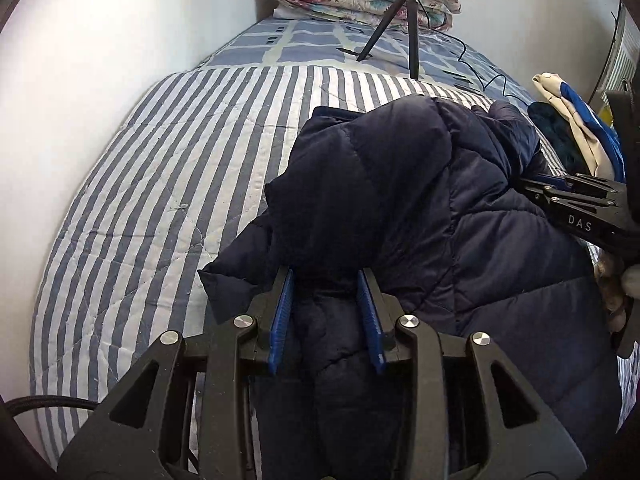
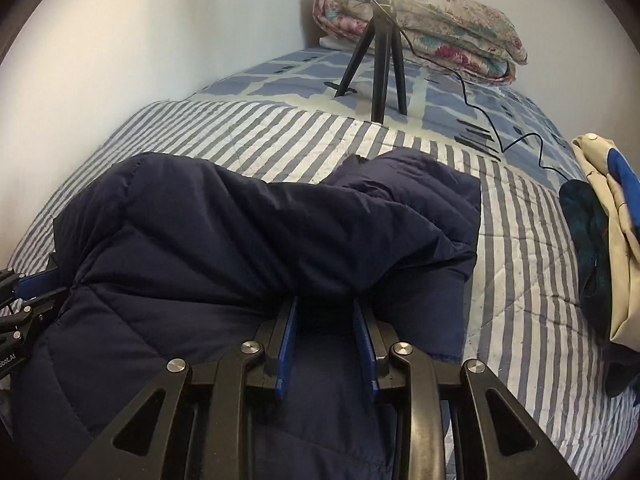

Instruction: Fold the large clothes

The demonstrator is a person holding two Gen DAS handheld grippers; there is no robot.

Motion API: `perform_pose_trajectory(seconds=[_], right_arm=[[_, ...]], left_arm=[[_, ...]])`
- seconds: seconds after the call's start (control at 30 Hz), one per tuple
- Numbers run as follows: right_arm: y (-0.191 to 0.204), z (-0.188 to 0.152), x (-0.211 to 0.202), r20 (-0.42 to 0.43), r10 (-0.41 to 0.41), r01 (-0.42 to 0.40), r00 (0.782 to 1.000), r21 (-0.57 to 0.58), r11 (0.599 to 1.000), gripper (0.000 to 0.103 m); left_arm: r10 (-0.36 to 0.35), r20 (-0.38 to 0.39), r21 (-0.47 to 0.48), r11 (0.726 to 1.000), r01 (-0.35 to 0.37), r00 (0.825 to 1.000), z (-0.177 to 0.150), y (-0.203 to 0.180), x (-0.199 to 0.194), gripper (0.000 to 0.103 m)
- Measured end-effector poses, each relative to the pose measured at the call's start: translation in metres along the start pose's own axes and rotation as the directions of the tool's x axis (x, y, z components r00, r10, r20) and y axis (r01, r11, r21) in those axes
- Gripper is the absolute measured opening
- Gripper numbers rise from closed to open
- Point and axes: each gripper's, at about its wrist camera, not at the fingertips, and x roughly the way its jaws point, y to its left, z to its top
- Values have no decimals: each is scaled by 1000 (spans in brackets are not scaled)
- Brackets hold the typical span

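Jacket (image 1: 400,200) bunched between left claw (image 1: 326,276), seemingly gripped

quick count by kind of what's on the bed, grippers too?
Jackets: 1, navy
Folded quilts: 1, floral
Tripods: 1
Clothes piles: 1
Grippers: 2, left, right
Total: 6

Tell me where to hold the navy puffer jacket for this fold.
Grip the navy puffer jacket by its near hem edge, from the bed's near side. Left gripper and right gripper each already straddle bunched padding there; the far part lies heaped, offering no flat edge.
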Motion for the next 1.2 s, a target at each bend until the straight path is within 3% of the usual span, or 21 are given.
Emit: perform_pose_trajectory(seconds=[0.13,0.2,0.27,0.33,0.43,0.6,0.7,0.77,0.93,1.1,1.2], right_arm=[[-8,-1,-26,43,4,-4,999,20,1000,32],[-19,-5,-45,82,21,-26,996,61,998,39],[-36,-16,-71,138,88,-105,987,125,987,50],[-48,-26,-90,178,146,-173,973,148,974,70],[-64,-51,-117,216,215,-251,952,156,955,87],[-83,-94,-137,212,295,-335,932,189,923,96],[-95,-115,-133,199,339,-383,920,261,886,97],[-102,-127,-123,177,387,-424,905,312,850,97],[-101,-143,-102,143,458,-477,878,350,806,97],[-93,-143,-76,92,553,-543,828,378,750,94],[-90,-142,-63,83,588,-568,805,397,721,92]], left_arm=[[-48,5,-47,998,48,999,4,18,-19,44],[-125,11,-109,986,126,992,3,36,-34,56],[-211,9,-168,963,210,977,3,52,-44,68],[-296,10,-226,930,290,955,1,70,-54,71],[-375,21,-305,880,363,927,-4,93,-62,76],[-496,31,-476,756,449,868,-19,129,-50,79],[-553,16,-517,709,480,833,-26,135,-36,79],[-583,3,-528,689,496,813,-32,135,-28,79],[-633,-14,-551,651,523,774,-39,127,-7,79],[-654,-29,-528,652,544,756,-36,119,0,79],[-683,-35,-520,636,570,730,-32,115,6,79]])
